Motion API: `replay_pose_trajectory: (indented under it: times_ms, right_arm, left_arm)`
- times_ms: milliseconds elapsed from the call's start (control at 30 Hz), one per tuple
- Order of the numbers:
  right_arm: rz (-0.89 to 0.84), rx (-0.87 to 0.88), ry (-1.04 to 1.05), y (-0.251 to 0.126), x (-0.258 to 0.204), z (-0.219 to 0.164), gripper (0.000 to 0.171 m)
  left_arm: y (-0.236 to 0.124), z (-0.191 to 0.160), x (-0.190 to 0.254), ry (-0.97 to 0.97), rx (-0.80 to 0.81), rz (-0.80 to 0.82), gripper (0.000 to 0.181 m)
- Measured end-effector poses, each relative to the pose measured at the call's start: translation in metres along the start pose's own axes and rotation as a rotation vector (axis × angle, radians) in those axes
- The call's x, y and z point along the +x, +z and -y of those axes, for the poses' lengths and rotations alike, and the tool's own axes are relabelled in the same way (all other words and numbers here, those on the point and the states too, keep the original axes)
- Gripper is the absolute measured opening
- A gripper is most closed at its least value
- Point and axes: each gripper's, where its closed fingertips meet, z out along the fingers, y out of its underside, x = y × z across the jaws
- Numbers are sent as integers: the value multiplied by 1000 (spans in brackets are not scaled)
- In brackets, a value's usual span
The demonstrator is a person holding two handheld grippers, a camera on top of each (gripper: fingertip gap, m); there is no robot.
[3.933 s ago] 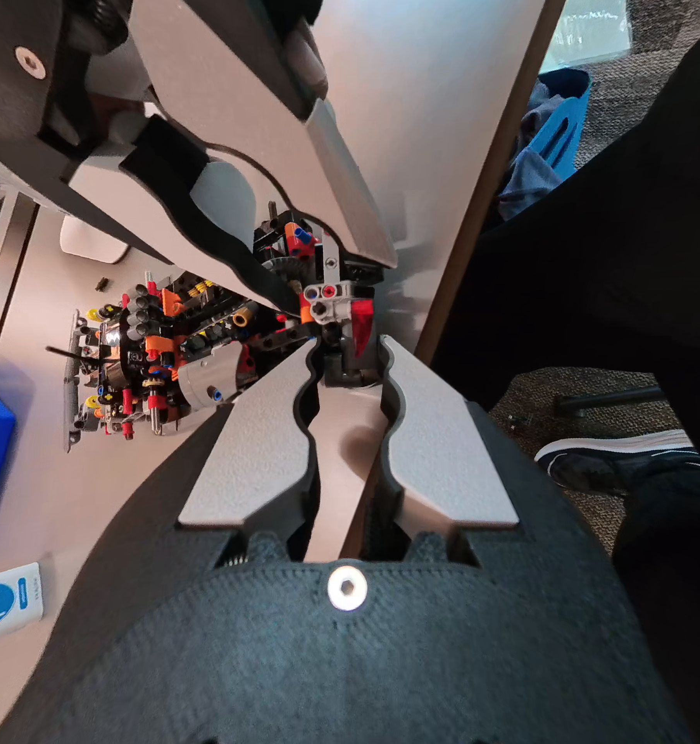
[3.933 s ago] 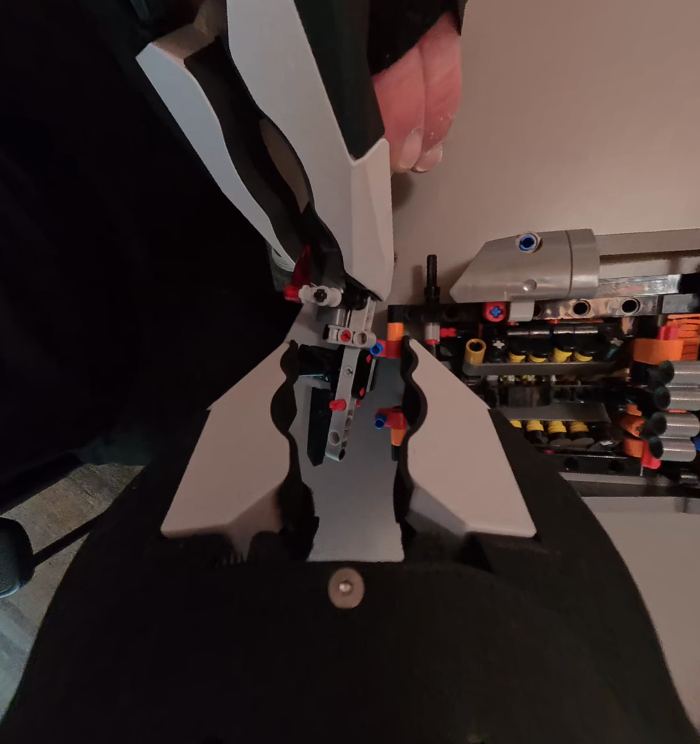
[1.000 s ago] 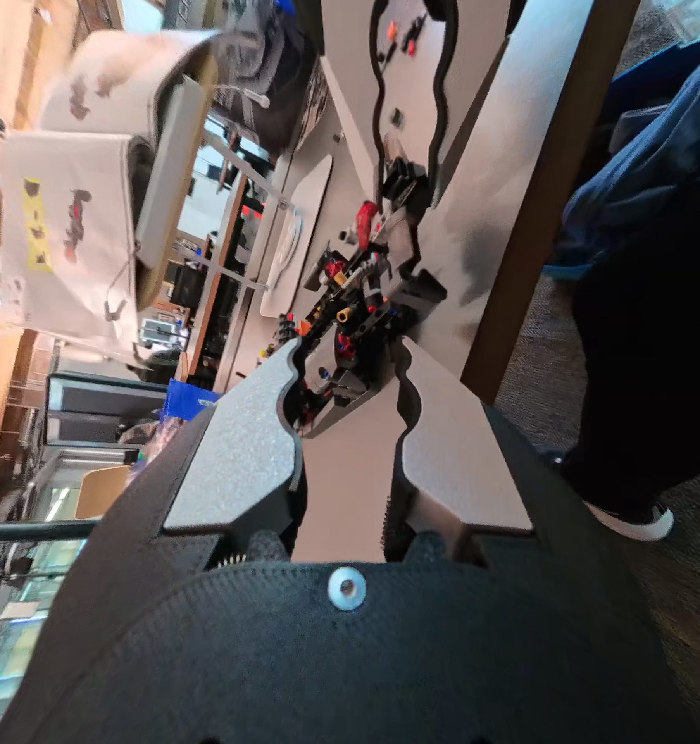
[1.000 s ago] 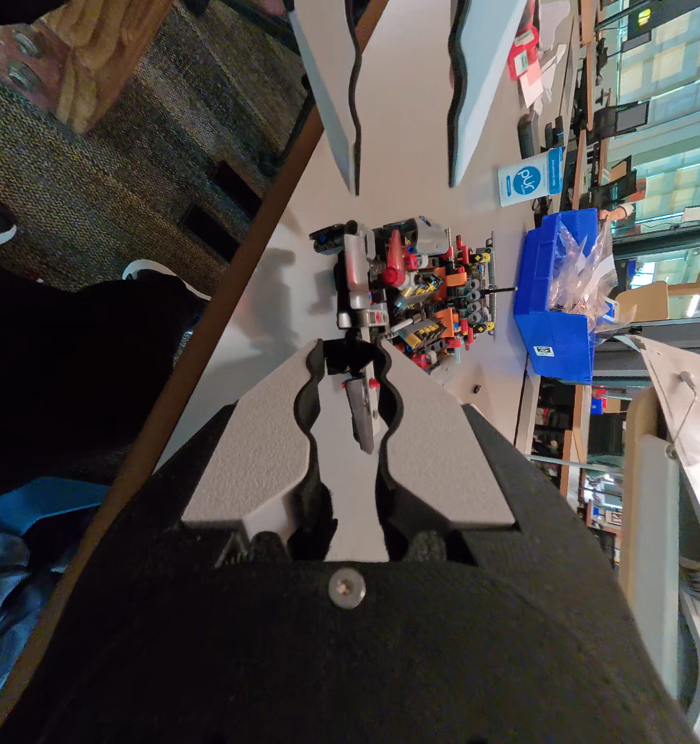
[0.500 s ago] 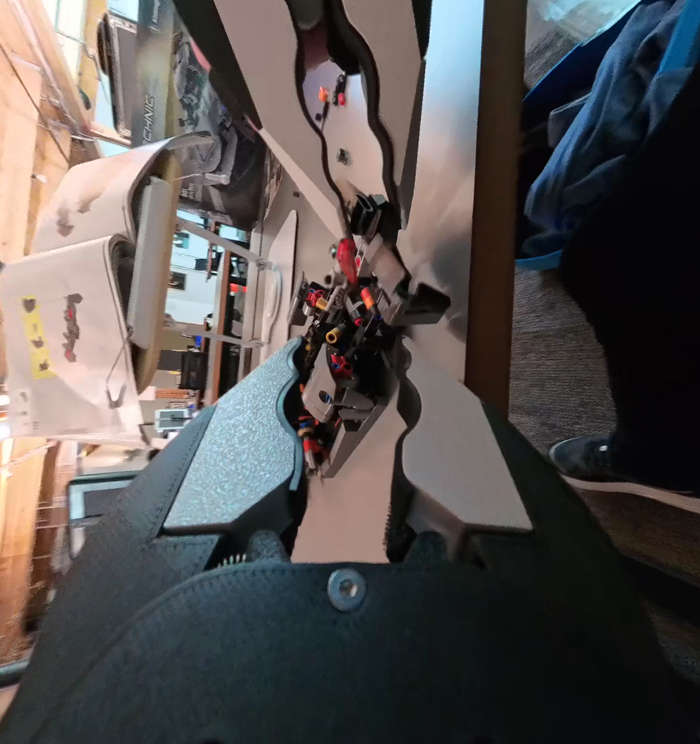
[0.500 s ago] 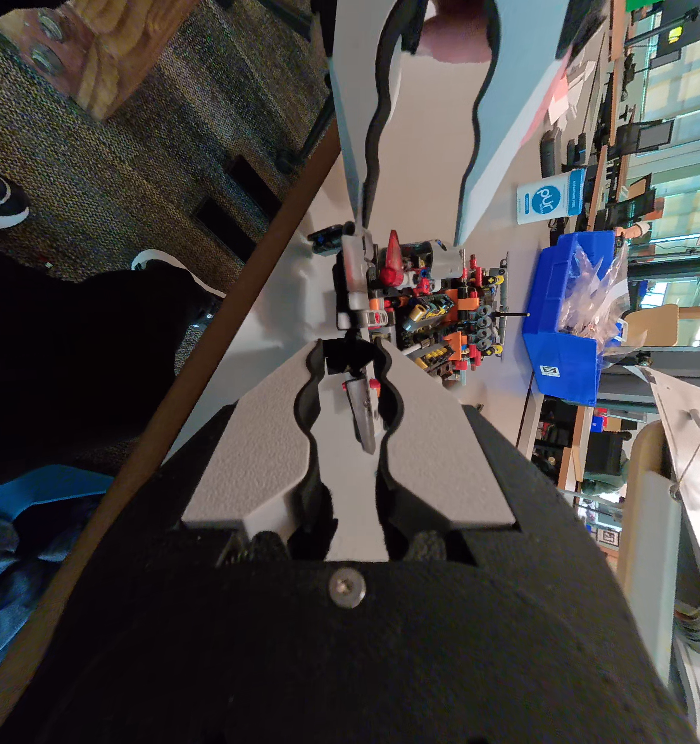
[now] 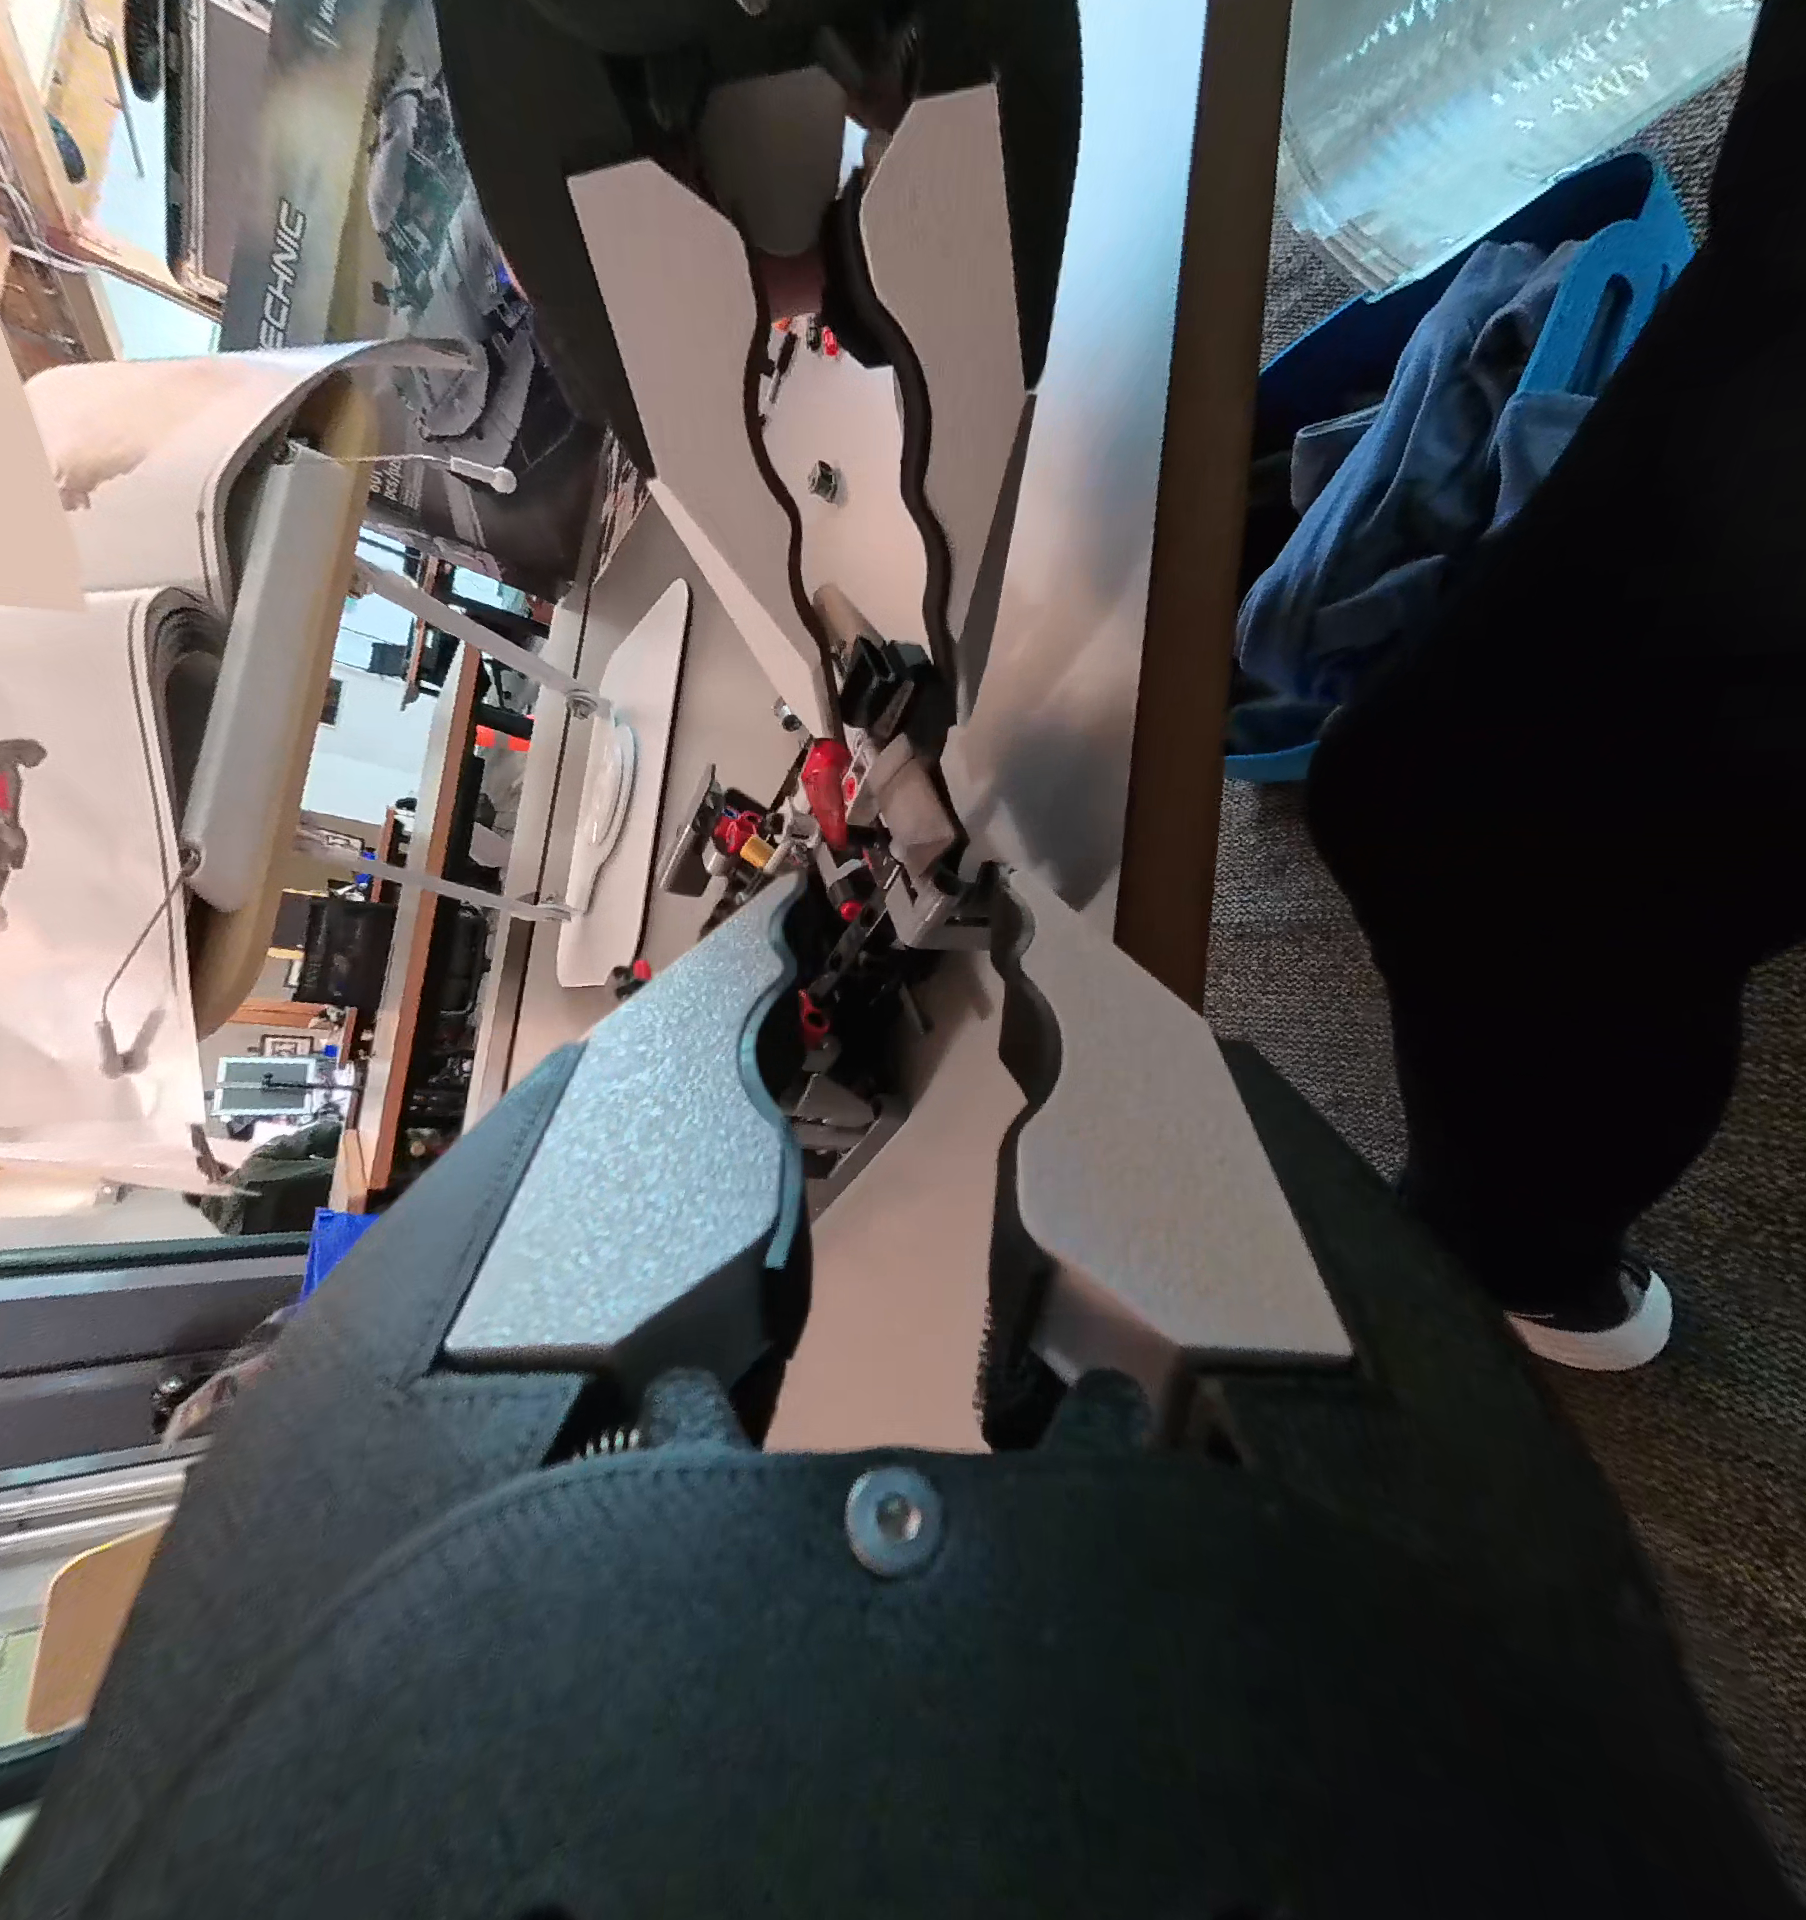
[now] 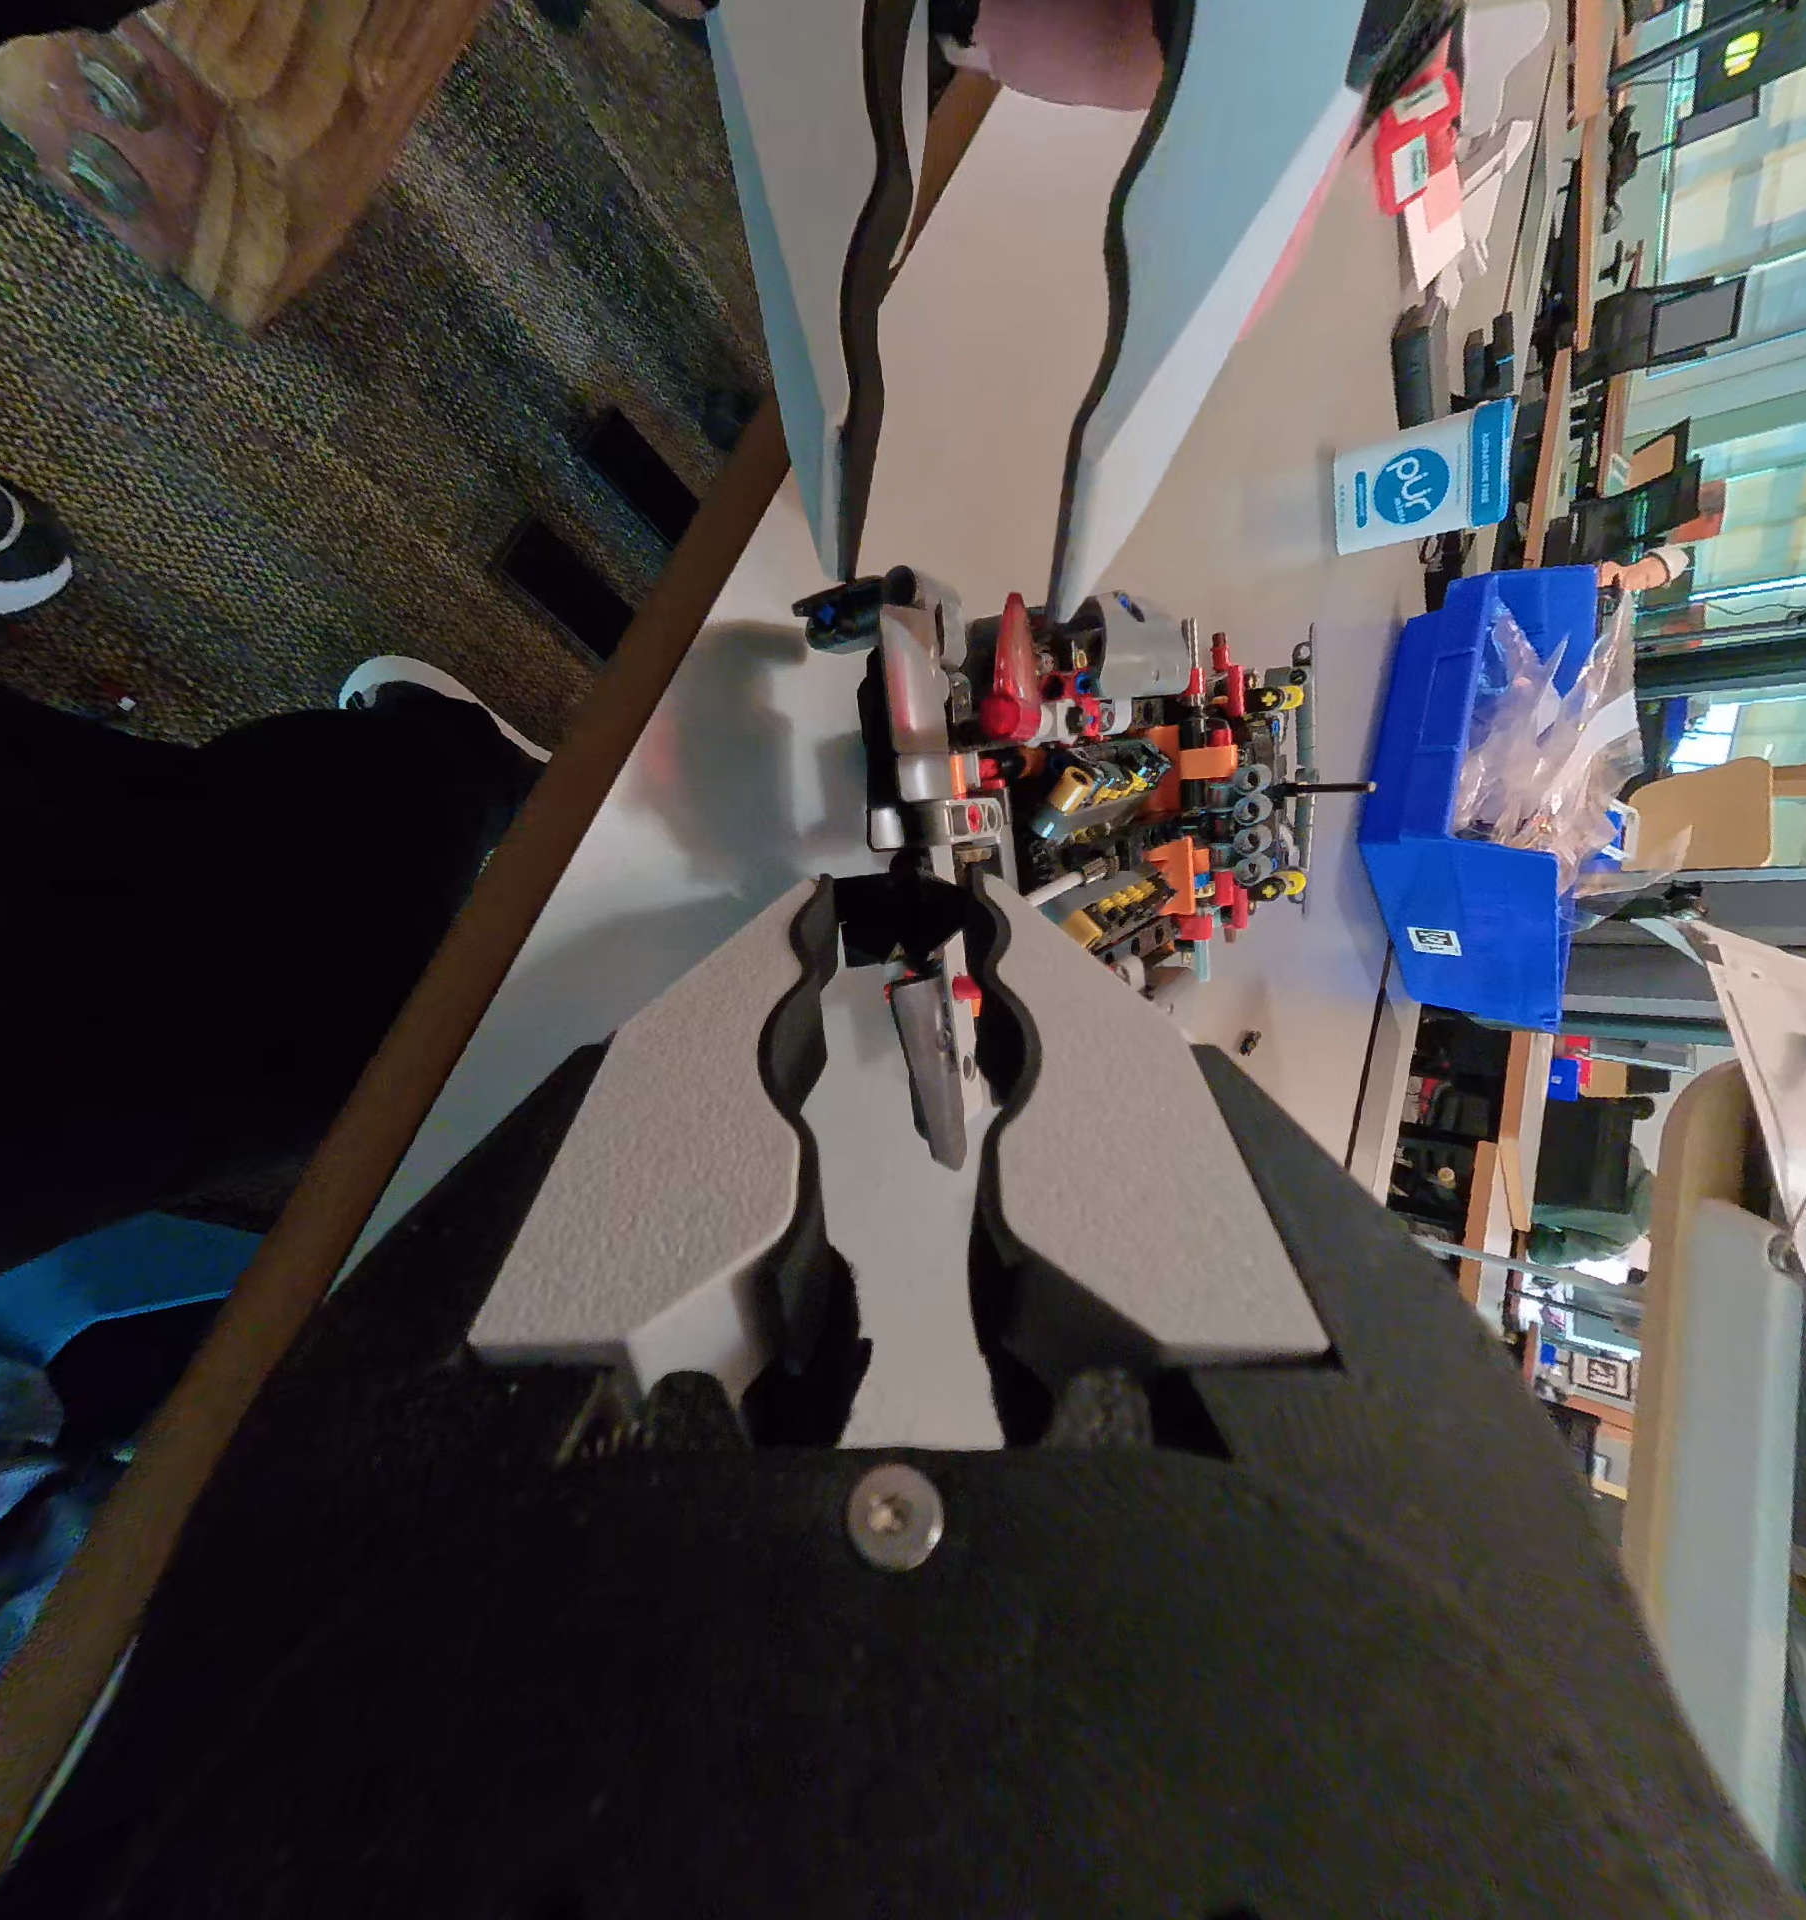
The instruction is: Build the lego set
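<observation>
As before, right hand-held gripper [image 8: 904,914] clamps subassembly [image 8: 930,1039]; left hand-held gripper [image 7: 894,904] now straddling model [image 7: 857,914].

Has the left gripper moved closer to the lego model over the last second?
Yes. The left gripper has closed in on the lego model, which now sits between its open fingers at the table edge.

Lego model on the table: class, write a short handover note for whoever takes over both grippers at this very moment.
Left gripper: fingers open, straddling one end of the Lego model; a firm grip is not visible.
Right gripper: shut on a small black-and-grey sub-assembly, held at the model's edge.
The model lies on the table, with the blue parts bin beyond it.
Done: most of the chassis is built.
Left: seat the sub-assembly, then continue the build.
</observation>
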Motion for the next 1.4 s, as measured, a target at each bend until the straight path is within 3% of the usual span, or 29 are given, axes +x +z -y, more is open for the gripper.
replay_pose_trajectory:
  times_ms: [433,1400]
  right_arm:
    - [3,10,11,2,-3,-4,22]
    - [-42,6,9,-2,-5,-4,22]
  left_arm:
    - [4,5,11,-11,5,-29,20]
    - [4,2,13,-8,-13,16,22]
